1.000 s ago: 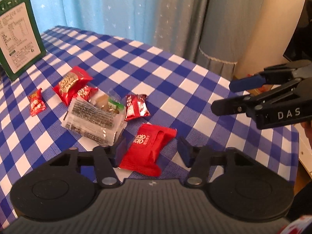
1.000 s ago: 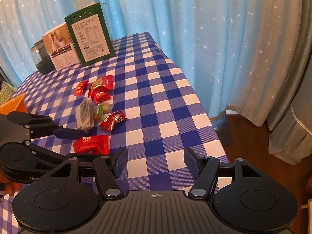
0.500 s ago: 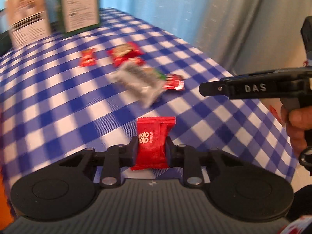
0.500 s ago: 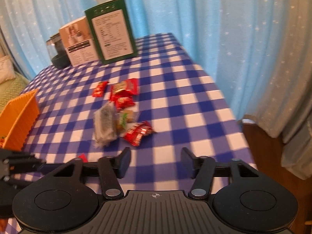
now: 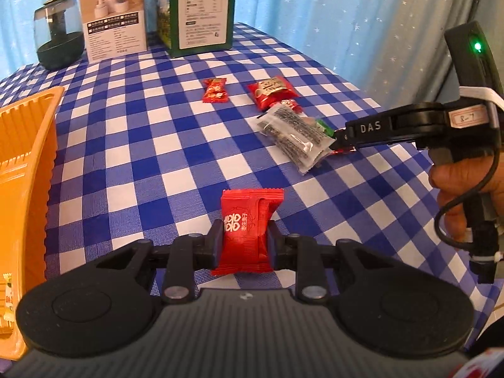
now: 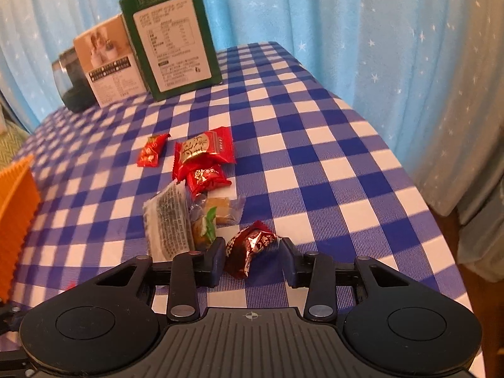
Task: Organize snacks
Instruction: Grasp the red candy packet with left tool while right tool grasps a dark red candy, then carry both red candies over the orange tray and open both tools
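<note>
One red packet [image 5: 246,230], glossy with white double-happiness print and crimped ends, stands upright between the left gripper [image 5: 245,243] fingers, which are closed narrowly onto its sides and hold it above the checked cloth [image 5: 132,145], nearer the camera than the clear packet [image 5: 291,134]. That clear packet, filled with dark seeds or similar, serves as the landmark: just beyond it lies a larger red pouch [image 5: 272,92] with gold print, a small red sweet [image 6: 206,178] tucked against that pouch, and farther left of the pouch another small red sweet [image 5: 215,90]. Beside the clear packet, on its right in the right wrist view, sits a tan sweet [image 6: 217,212] in a clear wrapper with a green tag. The right gripper [image 6: 253,256] is low over the cloth just right of the clear packet, fingers moderately apart around a dark red foil sweet [image 6: 250,247] that lies on the cloth; its left pad [image 6: 215,256] touches or nearly touches the wrapper, the right pad stands apart from it. In the left wrist view that gripper reaches in level from the right, a hand [image 5: 466,195] around its handle. An orange basket [image 5: 25,163] stands well left of the clear packet; a green box [image 5: 201,9], a white box [image 5: 113,15] and a dark jar [image 5: 58,33] stand far behind it.
</note>
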`<state>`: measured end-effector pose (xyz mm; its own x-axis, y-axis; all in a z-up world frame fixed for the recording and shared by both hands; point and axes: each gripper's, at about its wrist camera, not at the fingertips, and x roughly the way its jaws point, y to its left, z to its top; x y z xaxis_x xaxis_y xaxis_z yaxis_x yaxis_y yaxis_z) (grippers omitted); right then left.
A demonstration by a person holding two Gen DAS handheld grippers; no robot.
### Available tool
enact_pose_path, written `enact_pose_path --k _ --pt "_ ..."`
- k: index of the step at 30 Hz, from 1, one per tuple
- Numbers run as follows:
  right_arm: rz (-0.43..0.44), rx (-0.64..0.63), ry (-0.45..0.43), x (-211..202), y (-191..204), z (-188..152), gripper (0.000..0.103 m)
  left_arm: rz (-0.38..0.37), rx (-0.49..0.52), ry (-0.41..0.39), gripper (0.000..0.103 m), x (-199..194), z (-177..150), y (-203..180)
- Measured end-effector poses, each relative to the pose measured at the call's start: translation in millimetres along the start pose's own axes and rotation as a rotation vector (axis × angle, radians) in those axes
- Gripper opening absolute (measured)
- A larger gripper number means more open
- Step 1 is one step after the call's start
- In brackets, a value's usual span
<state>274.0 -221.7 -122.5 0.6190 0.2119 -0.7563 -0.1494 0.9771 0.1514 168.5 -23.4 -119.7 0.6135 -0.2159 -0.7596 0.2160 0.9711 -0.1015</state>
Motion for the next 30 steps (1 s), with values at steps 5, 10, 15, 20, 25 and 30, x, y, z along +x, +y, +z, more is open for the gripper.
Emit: enact_pose_path --k 5,10,15,20,25,30 --pt "-0.035 -0.082 -0.006 6 12 -1 0.039 0.010 0.008 0.000 0.026 4 -1 -2" --pt "-0.036 -0.097 0.000 1 10 -5 0.026 0.015 0.010 -0.012 0.026 7 -1 -3" --pt "-0.042 -0.081 -0.002 -11 8 -9 0.026 0.009 0.035 -0.001 0.028 13 1 -4" --pt "-0.042 -0.035 -0.013 -29 7 -9 0.025 0.008 0.045 0.008 0.027 14 1 -4" --pt "-0.022 -0.014 -0.035 -49 12 -10 0.025 0.011 0.005 0.010 0.025 6 -2 0" --pt "0.009 -0.009 -0.060 -74 24 -10 0.025 0.019 -0.033 -0.009 0.025 -15 -3 1"
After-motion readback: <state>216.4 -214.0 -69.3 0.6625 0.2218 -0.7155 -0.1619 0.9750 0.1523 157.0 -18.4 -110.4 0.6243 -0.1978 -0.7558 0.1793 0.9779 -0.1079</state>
